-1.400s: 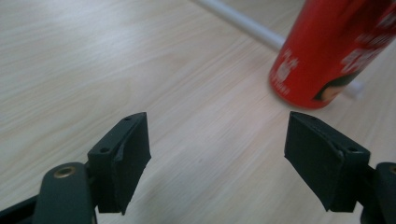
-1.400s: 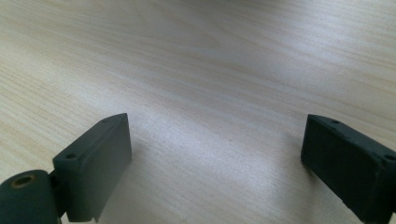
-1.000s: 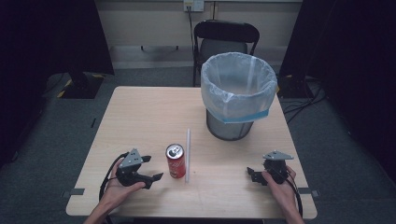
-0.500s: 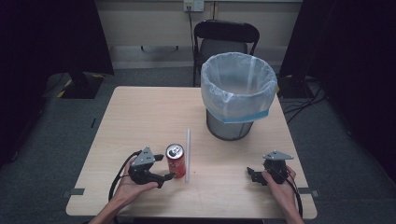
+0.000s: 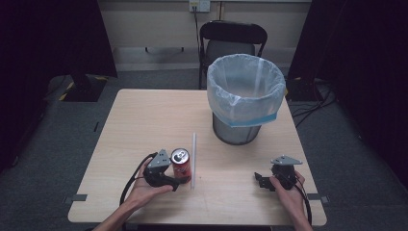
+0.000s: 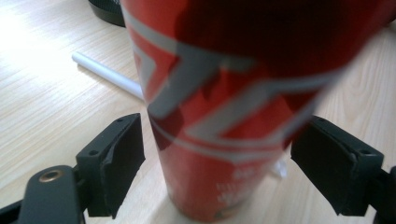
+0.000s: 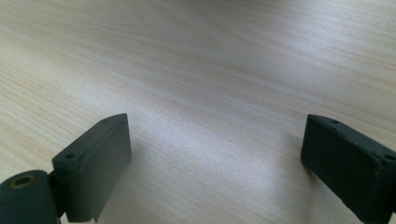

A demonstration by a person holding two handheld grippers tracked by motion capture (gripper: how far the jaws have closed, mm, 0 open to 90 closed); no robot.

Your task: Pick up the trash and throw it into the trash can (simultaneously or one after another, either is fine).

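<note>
While the left gripper holds its jaws spread wide, the can stands between them with a gap on each side, neither pad touching it. Its long axis is vertical, the opened top facing straight up in the high view, base flat on the table. Just past the can, at its 3 o'clock in the high view, lies a white straw, its length running 12 to 6, pointing away from the person toward the bin, which stands at about 1 o'clock from the can. Seen from above, the can sits near the table's front edge, left of centre. The right gripper rests at the can's 3 o'clock, well apart, its jaws likewise wide open over bare wood. A chair stands beyond the table at 12. Compared with a second ago, the left gripper has slid rightward from beside the can until its jaws flank it; can, straw and right gripper have kept their places.
</note>
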